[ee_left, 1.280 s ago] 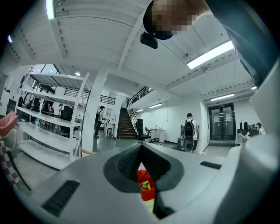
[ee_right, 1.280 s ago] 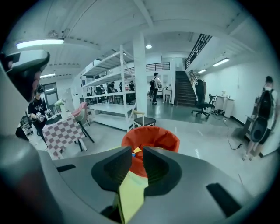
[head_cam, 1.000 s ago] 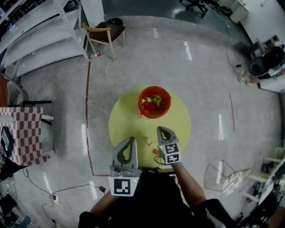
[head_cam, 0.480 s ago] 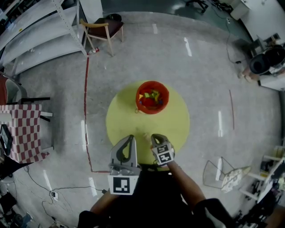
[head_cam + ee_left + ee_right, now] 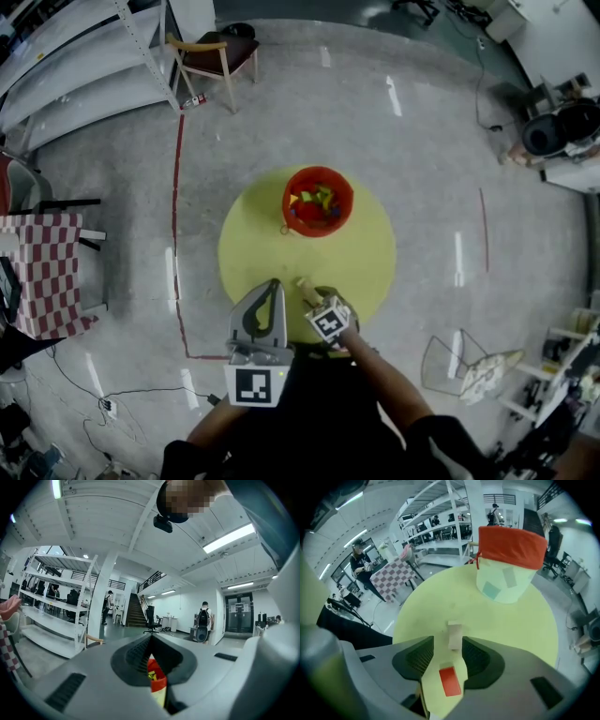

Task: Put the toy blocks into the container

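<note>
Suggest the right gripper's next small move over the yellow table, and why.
Probably ease the right gripper a little lower, so its pads flank the pale block before closing. Its jaws have just been opening and stand apart over the yellow table, with the pale block between the tips and a red block further back in the gap; neither is gripped yet.

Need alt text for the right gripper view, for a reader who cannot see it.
The right hand-held gripper, jaws just opened wide, straddles a red block lying on the round yellow table. A pale block lies at the jaw tips; the red-topped container stands beyond.
</note>
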Available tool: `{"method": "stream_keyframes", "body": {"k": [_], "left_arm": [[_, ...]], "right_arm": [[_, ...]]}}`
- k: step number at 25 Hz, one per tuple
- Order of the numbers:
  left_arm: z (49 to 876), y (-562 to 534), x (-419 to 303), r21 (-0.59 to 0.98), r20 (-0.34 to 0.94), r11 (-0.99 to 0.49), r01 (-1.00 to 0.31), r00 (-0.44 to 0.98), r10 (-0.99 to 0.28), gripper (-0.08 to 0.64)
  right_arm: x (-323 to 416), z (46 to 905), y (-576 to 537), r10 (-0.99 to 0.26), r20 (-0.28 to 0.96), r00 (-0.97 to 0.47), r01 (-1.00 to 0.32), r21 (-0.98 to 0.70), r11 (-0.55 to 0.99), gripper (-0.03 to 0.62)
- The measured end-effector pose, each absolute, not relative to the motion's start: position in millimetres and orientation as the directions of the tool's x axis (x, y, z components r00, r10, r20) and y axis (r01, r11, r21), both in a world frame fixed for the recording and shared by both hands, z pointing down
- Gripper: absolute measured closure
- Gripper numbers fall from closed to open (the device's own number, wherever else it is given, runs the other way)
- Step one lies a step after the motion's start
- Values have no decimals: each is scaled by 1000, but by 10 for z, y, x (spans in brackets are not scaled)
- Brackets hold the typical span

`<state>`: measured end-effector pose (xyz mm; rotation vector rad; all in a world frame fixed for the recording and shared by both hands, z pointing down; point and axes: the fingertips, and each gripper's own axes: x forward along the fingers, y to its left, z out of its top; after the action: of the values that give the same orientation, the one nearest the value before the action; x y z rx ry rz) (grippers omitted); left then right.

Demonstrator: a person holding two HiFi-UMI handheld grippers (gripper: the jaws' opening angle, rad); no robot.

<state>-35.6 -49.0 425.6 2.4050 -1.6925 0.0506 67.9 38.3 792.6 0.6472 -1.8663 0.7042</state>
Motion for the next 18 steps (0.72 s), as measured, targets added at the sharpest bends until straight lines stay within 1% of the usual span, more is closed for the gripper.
{"method": "stream_keyframes", "body": {"k": [2, 5, 9, 14, 15, 16, 18], "left_arm": [[4260, -493, -366, 146, 138, -323, -935, 342, -929, 561], [4271, -496, -369, 150, 142, -320, -936, 340, -930, 561], [4276, -509, -393, 149, 151, -319, -936, 340, -928, 561], [4265, -541, -458, 145, 156, -318, -937, 339, -928, 561], [4275, -541, -472, 140, 160, -320, -937, 340, -927, 561], [4288, -543, -482, 140, 162, -319, -937, 339, -927, 561], [4306, -553, -499, 149, 162, -311, -939, 334, -929, 561]], "right_arm": [[708, 8044, 440, -81, 945, -317, -695, -172, 698, 410], [771, 8163, 458, -54, 962, -268, -701, -156, 696, 407], [810, 8264, 399, -40, 973, -228, -712, -139, 688, 407], [854, 8414, 463, 34, 982, -188, -725, -161, 670, 408], [864, 8425, 465, 34, 983, -179, -723, -155, 673, 417], [872, 8433, 452, 25, 984, -174, -721, -145, 677, 457], [875, 8442, 431, 9, 984, -178, -722, -136, 678, 457]]}}
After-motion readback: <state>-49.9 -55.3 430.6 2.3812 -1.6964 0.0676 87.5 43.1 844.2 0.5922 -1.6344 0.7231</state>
